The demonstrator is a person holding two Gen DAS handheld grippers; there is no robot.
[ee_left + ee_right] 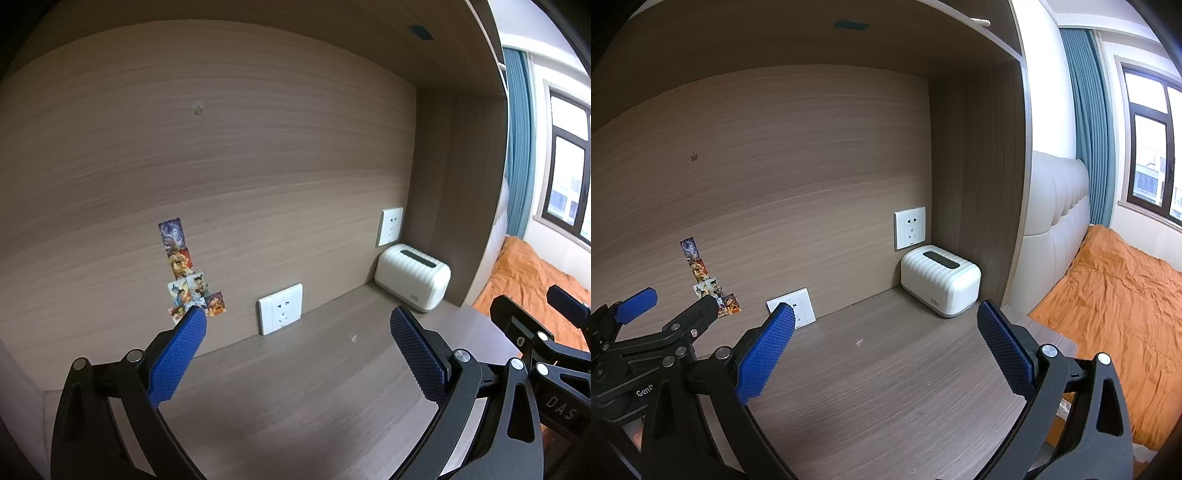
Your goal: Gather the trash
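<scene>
A tiny pale scrap lies on the brown wooden desk; it also shows in the right wrist view. My left gripper is open and empty above the desk, the scrap ahead between its blue pads. My right gripper is open and empty too, with the scrap ahead of it. The left gripper shows at the left edge of the right wrist view. Part of the right gripper shows at the right edge of the left wrist view; its jaws are out of frame there.
A white ribbed box with a dark slot stands in the desk's back right corner. Two wall sockets and stickers sit on the back panel. A shelf hangs overhead. A bed with an orange cover lies right.
</scene>
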